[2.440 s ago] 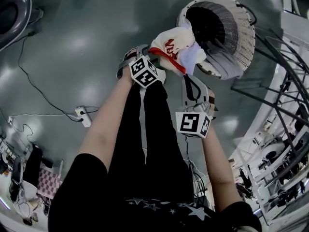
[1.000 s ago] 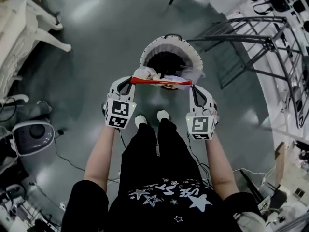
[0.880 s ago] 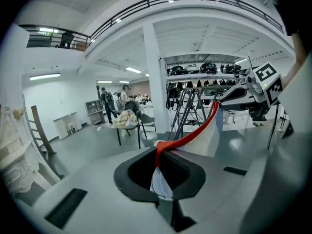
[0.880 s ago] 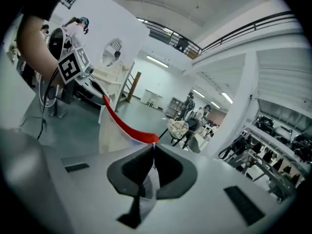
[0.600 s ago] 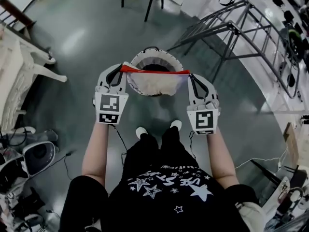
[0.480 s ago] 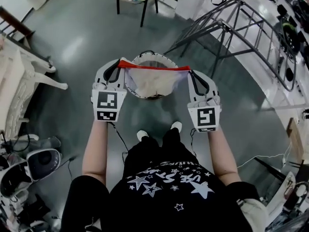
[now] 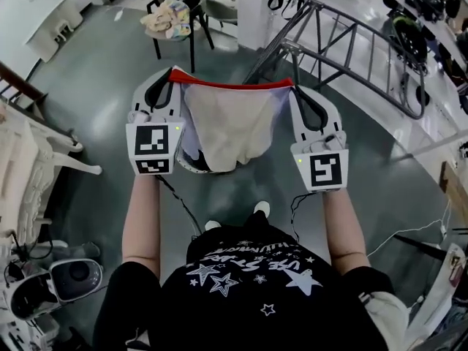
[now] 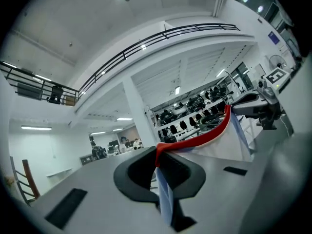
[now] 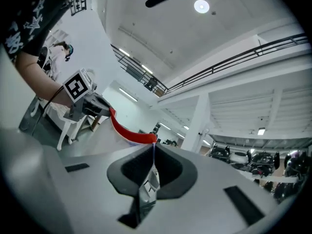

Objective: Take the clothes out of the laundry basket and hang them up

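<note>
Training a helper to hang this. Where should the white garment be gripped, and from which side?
Best grip the red band at its two ends, one gripper from each side, as the left gripper and right gripper do: the band pulls straight and the white garment hangs flat below.

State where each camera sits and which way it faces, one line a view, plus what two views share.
Head view: on the head, facing down onto the garment stretched between left tongs and right tongs; forearms, shirt show.
Left gripper view: on left tongs, facing level toward a balcony railing; jaws pinch the red band.
Right gripper view: on right tongs, facing level; a forearm shows.
Both gripper views share the band.
</note>
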Demonstrator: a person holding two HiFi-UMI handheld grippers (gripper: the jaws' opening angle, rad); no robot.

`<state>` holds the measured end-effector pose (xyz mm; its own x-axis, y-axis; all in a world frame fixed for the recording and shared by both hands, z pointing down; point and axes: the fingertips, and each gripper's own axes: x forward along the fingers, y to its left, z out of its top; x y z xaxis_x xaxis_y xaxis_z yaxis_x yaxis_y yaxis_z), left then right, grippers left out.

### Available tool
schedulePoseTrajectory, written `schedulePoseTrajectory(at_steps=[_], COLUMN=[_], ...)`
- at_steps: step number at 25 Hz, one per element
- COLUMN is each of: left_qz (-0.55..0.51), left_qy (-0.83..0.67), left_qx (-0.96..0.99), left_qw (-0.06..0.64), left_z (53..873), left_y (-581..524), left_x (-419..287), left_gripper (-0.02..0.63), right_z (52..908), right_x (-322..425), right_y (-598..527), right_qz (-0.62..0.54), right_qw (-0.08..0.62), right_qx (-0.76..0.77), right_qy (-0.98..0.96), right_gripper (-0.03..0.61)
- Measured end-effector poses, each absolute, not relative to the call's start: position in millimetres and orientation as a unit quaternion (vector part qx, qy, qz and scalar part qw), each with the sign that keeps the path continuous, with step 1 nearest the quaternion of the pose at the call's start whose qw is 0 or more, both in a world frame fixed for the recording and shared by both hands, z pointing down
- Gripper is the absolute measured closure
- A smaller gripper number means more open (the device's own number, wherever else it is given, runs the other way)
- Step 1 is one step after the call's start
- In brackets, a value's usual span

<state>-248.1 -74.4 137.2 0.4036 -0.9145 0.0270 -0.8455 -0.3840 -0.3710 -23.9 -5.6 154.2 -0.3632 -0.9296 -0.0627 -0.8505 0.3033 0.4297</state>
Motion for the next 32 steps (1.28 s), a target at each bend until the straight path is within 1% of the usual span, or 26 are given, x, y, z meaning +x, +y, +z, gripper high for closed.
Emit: schedulePoseTrajectory(at_steps=[7, 13, 16, 25, 32], left_qz=[-0.098, -0.087, -0.080, -0.100, -0.087], left_qy=[0.511, 0.484, 0.476, 0.440, 0.414], left_qx=[-0.833, -0.849, -0.854, -0.870, -0.886], left_qw=[0.187, 0.191, 0.193, 0.196, 0.191], left_z=[109.1, 96.8, 91.2, 110.1, 127.4], left_y=[-97.0, -123.0, -135.1, -175.5, -233.1], left_x=[-149.0, -22.9, 26.4, 100.6, 147.0], left_gripper=[0.581, 0.581, 0.581, 0.581, 0.581], right_z=[120.9, 108.6, 105.7, 126.5, 141.5], right_x=[69.3, 182.2, 226.1, 291.6, 330.5], right_y=[-1.3, -2.6, -7.6, -30.2, -80.4], right_qz=[-0.225, -0.231, -0.227, -0.206, -0.210], right_qw=[0.095, 0.096, 0.095, 0.113, 0.134], right_qx=[0.599, 0.628, 0.638, 0.675, 0.697], right_qy=[-0.763, -0.737, -0.729, -0.699, -0.672], right_gripper=[0.561, 0.561, 0.561, 0.561, 0.561])
